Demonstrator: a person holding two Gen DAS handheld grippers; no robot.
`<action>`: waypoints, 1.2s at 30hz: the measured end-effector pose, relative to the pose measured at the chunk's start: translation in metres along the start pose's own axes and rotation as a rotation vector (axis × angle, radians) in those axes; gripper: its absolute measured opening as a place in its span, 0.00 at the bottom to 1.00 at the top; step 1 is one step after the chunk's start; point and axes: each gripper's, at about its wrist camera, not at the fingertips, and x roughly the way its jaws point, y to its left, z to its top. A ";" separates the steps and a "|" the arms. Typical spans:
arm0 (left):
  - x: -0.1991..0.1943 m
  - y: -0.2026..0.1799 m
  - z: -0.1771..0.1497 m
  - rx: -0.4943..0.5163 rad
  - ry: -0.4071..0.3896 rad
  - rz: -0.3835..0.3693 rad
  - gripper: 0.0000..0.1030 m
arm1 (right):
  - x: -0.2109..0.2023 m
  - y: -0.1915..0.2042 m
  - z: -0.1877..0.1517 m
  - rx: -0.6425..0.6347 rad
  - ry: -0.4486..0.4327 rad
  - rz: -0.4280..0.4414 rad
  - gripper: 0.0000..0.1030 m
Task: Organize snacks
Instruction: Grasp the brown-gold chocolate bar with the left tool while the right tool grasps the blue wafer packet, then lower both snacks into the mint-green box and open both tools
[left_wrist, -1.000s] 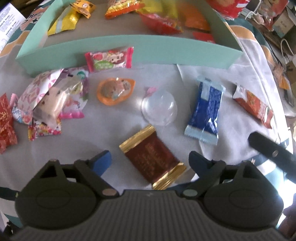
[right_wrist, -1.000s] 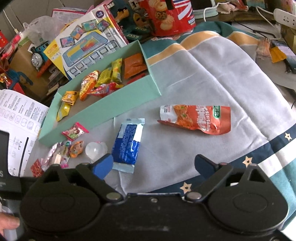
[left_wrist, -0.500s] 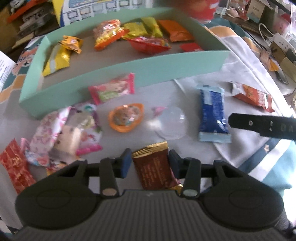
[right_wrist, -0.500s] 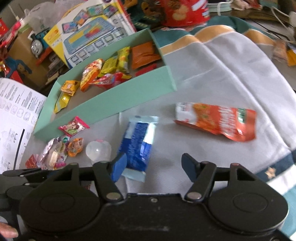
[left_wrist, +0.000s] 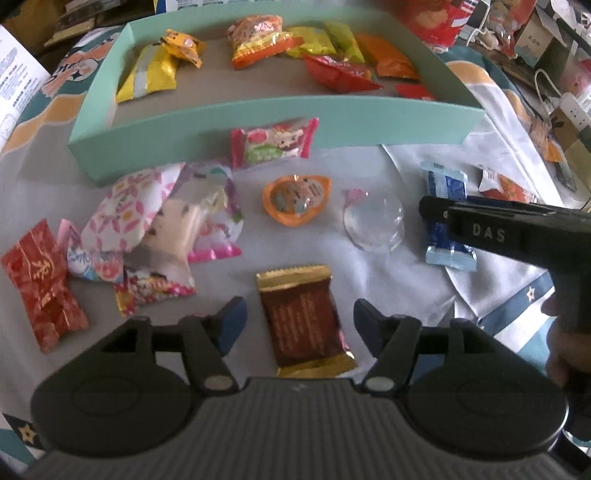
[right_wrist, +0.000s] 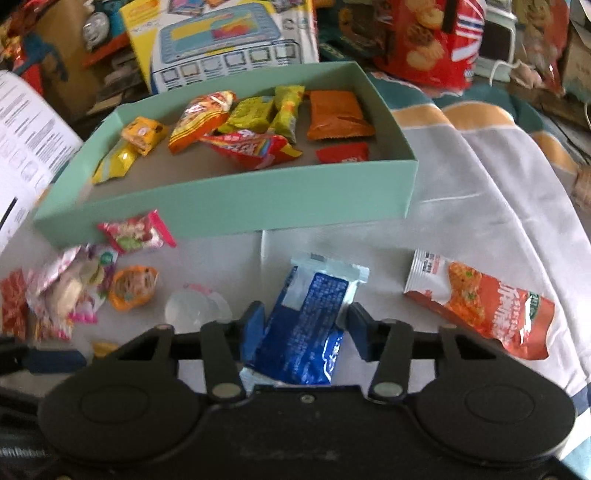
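Observation:
A mint-green box (left_wrist: 280, 122) at the back holds several snack packets. My left gripper (left_wrist: 299, 314) points down over a brown, gold-edged chocolate packet (left_wrist: 301, 332) lying on the grey cloth. Its jaws are opening, with a gap on each side of the packet. My right gripper (right_wrist: 304, 317) straddles a blue and white packet (right_wrist: 306, 325). Its jaws are closing and both pads meet the packet's long edges. In the left wrist view the right gripper's black finger (left_wrist: 480, 229) crosses that blue packet (left_wrist: 443, 184).
Loose on the cloth are a pink candy (left_wrist: 273, 146), an orange jelly cup (left_wrist: 295, 197), a clear dome (left_wrist: 373, 225), a pile of wrapped sweets (left_wrist: 147, 229) and a red candy (left_wrist: 40, 280). An orange-red packet (right_wrist: 487, 306) lies right. Boxes and bags crowd behind.
The left jaws narrowed around the brown packet, then widened again. The right gripper moved left over the blue packet and its jaws closed in on it.

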 end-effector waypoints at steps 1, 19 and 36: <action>0.001 -0.003 -0.002 0.018 -0.004 0.015 0.64 | -0.002 -0.001 -0.003 -0.003 -0.005 0.002 0.43; -0.048 0.006 0.018 0.017 -0.152 -0.045 0.36 | -0.059 -0.030 0.007 0.117 -0.074 0.110 0.38; -0.021 0.027 0.166 -0.021 -0.225 -0.043 0.36 | 0.002 -0.029 0.130 0.174 -0.081 0.179 0.38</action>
